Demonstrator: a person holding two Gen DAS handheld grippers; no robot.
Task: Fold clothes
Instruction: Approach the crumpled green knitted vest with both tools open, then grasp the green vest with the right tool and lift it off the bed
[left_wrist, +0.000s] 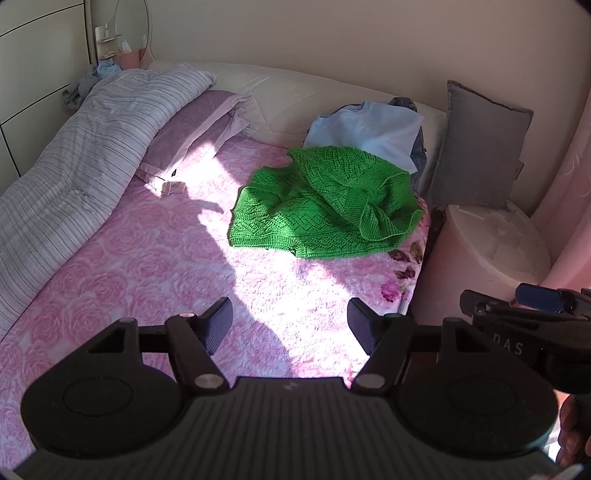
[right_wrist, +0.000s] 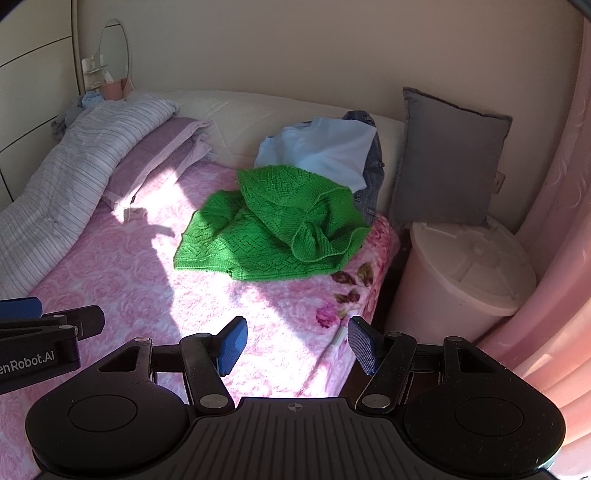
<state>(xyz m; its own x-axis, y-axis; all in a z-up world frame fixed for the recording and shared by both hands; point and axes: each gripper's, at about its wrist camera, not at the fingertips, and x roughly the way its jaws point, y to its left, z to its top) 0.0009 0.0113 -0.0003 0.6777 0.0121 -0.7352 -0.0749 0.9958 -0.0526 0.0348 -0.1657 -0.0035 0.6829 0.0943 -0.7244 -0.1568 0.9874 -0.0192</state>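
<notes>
A crumpled green knit sweater (left_wrist: 325, 206) (right_wrist: 273, 229) lies on the pink rose-patterned bed cover (left_wrist: 155, 258) (right_wrist: 122, 266), near the bed's right edge. Behind it a light blue shirt (left_wrist: 373, 129) (right_wrist: 321, 147) rests on blue jeans (left_wrist: 419, 155) (right_wrist: 373, 177) against the headboard. My left gripper (left_wrist: 290, 328), with black pads, hangs open over the cover, well short of the sweater. My right gripper (right_wrist: 297, 345), with blue pads, is open too, above the bed's right edge. Each gripper shows at the side of the other's view. Nothing is held.
A striped grey duvet (left_wrist: 74, 155) (right_wrist: 62, 177) and a lilac pillow (left_wrist: 199, 122) (right_wrist: 155, 155) fill the bed's left side. A grey cushion (left_wrist: 480, 147) (right_wrist: 447, 158), a white lidded bin (left_wrist: 487, 254) (right_wrist: 465, 266) and a pink curtain (right_wrist: 554, 221) stand right of the bed.
</notes>
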